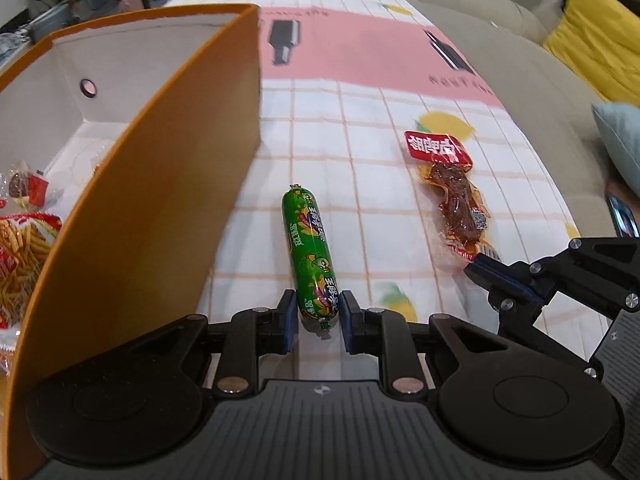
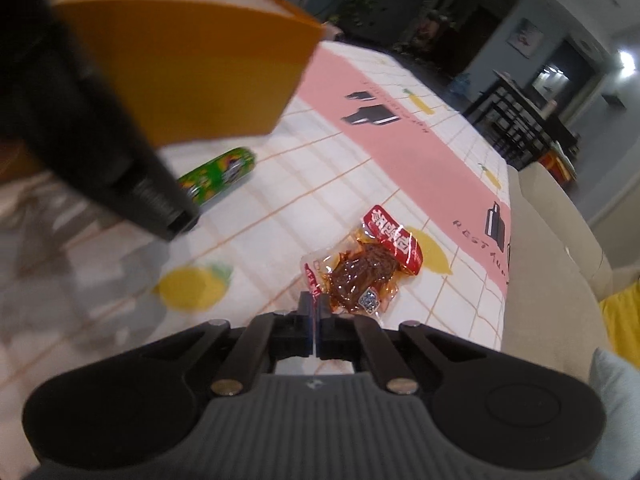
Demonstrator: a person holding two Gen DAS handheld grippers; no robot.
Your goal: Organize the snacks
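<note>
A green wrapped sausage [image 1: 310,252] lies on the checked tablecloth, its near end between the fingers of my left gripper [image 1: 318,314], which close on it. It also shows in the right wrist view [image 2: 218,180]. A clear packet of brown meat snack with a red label [image 1: 452,192] lies to the right. My right gripper [image 2: 316,312] is shut on the near edge of that packet [image 2: 360,272]; it shows in the left wrist view [image 1: 486,270]. An orange box [image 1: 132,208] with snacks inside stands at the left.
A packet of stick snacks [image 1: 20,256] and small wrapped sweets [image 1: 24,186] lie inside the box. A beige sofa [image 1: 520,64] with a yellow cushion [image 1: 600,36] runs along the table's right side. The left gripper's body [image 2: 80,128] looms at the left of the right wrist view.
</note>
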